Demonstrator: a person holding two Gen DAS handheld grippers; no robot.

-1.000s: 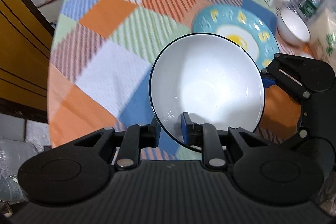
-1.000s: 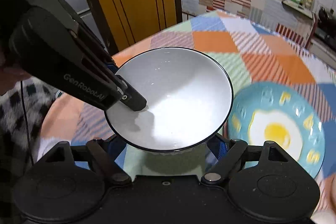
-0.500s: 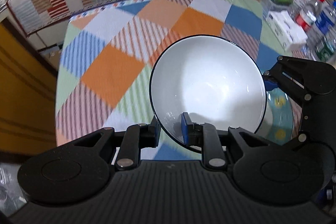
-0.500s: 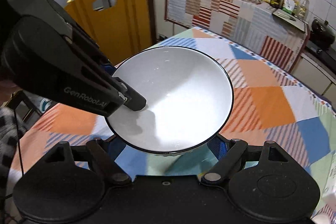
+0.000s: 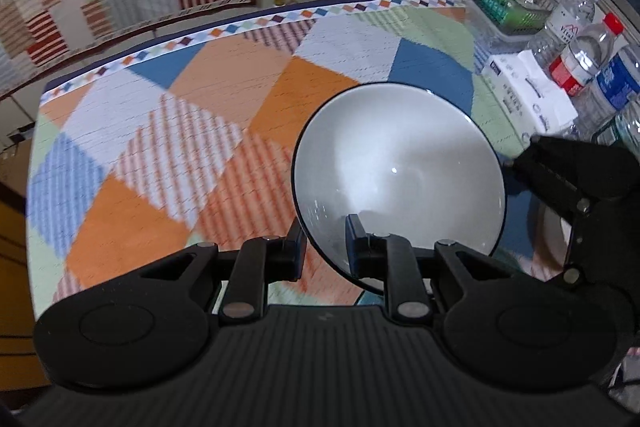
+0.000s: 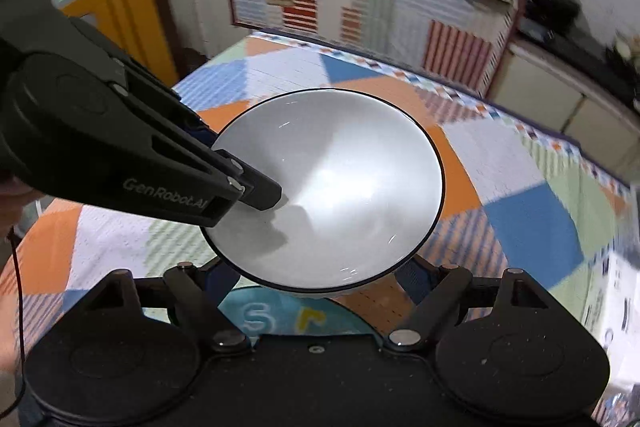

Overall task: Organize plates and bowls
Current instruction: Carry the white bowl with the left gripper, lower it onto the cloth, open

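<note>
A white bowl with a thin dark rim hangs above the checked tablecloth, held from two sides. My left gripper is shut on its near rim, one finger inside and one outside; the inner finger shows in the right wrist view. My right gripper spans the bowl from below with jaws wide, its pads mostly hidden under it. One right finger touches the bowl's outer wall. A blue fried-egg plate lies on the table beneath the bowl.
Water bottles, a white tissue box and a green basket crowd the table's right side. The patchwork tablecloth stretches left to the far edge. A yellow chair stands beyond the table, with covered counters behind.
Both grippers have carried the bowl across the table together. The fried-egg plate has slid from beside the bowl to beneath it in view. Neither grip has changed.
</note>
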